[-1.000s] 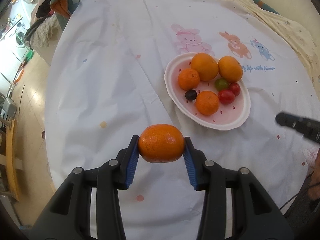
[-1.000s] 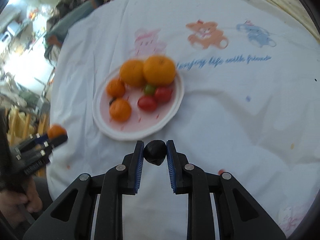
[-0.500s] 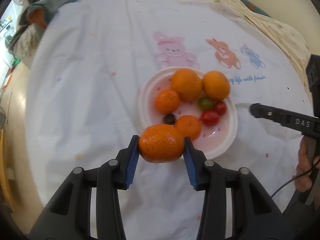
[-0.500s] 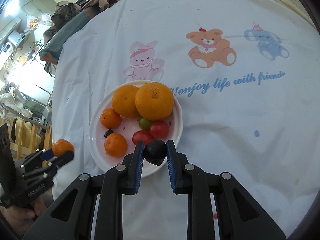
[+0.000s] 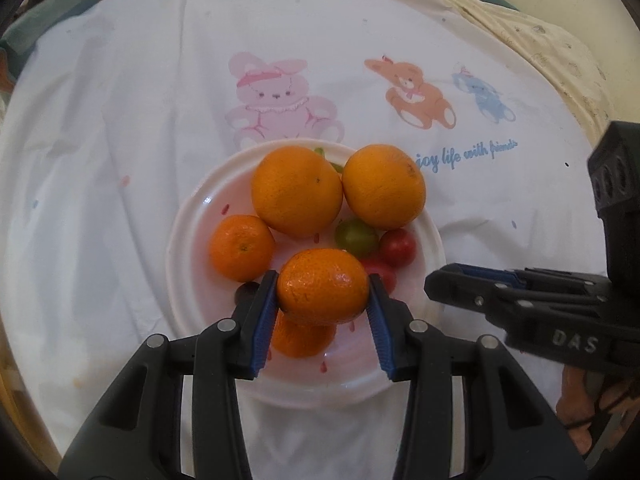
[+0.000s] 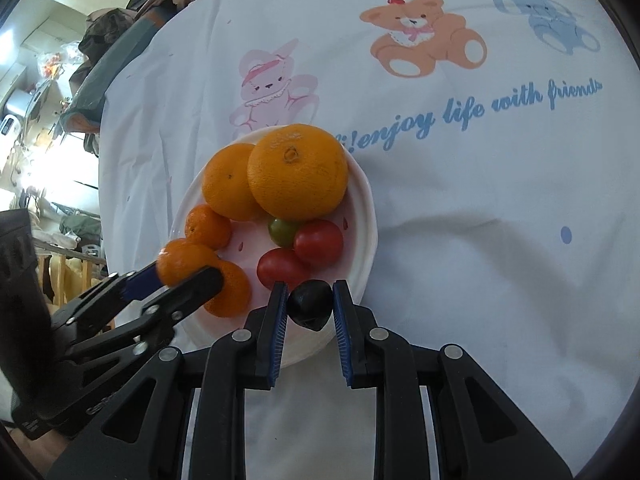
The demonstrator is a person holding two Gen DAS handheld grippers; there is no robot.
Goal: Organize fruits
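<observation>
A white plate [image 5: 416, 364] [image 6: 366, 216] holds two large oranges [image 5: 298, 190] [image 6: 298, 170], two small mandarins [image 5: 242, 248], a green tomato [image 5: 354, 236] and two red tomatoes [image 6: 318, 242]. My left gripper [image 5: 323, 300] is shut on a mandarin [image 5: 323, 286] and holds it above the plate's near side; it also shows in the right wrist view [image 6: 182, 270]. My right gripper [image 6: 310, 306] is shut on a small dark fruit [image 6: 310, 306] over the plate's near rim; its fingers [image 5: 480, 284] show at the plate's right edge.
The plate stands on a white cloth [image 6: 480, 200] printed with a pink bunny [image 5: 276, 98], bears and blue lettering. Piled clothes [image 6: 132, 20] lie past the far left table edge. A small dark fruit [image 5: 246, 290] lies on the plate by my left fingertip.
Both grippers have moved in toward the plate with their fruit held. The left one now hangs over the plate; the right one reaches its near rim.
</observation>
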